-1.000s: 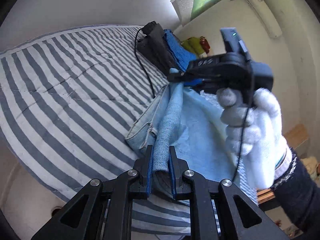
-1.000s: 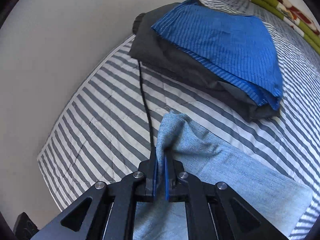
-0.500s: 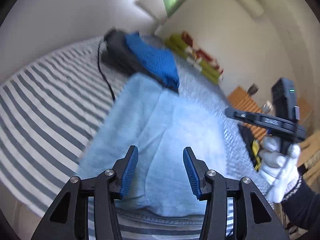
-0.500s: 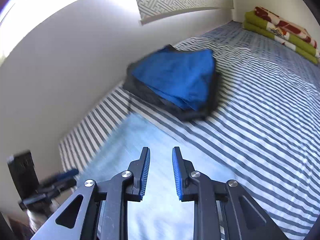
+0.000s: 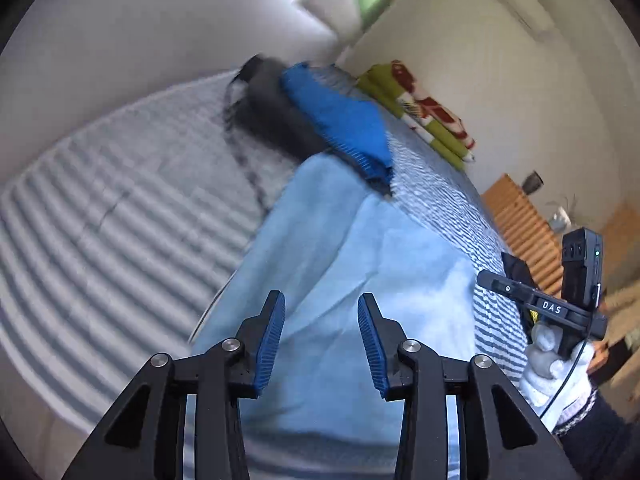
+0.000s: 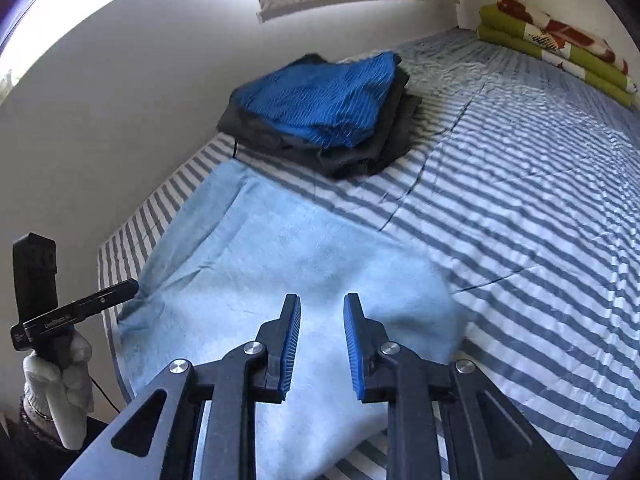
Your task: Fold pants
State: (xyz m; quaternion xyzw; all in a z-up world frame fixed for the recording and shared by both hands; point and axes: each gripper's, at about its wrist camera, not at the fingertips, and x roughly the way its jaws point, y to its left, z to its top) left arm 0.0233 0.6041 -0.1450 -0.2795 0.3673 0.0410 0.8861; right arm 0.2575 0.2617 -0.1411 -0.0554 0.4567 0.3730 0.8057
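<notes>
Light blue denim pants (image 5: 352, 264) lie folded flat on the striped bed (image 5: 104, 216), also seen in the right wrist view as the pants (image 6: 280, 256). My left gripper (image 5: 321, 314) hovers open above their near end with nothing between its fingers. My right gripper (image 6: 322, 314) is open too, empty, above the pants' near right part. In the left wrist view the right gripper (image 5: 486, 280) shows side-on at the right, held by a white-gloved hand (image 5: 556, 368). The right wrist view shows the left gripper (image 6: 128, 286) at the left edge.
A folded pile, blue cloth (image 6: 320, 100) over dark grey cloth (image 6: 360, 156), sits at the far end by the wall, with a black cable (image 5: 248, 168) beside it. A green and red folded blanket (image 6: 560, 52) lies far right. Wooden slats (image 5: 524, 232) stand beyond the bed.
One second ago both grippers were shut on the pants' edge, holding it up. They let go, the pants settled flat, and both grippers opened and drew back above them.
</notes>
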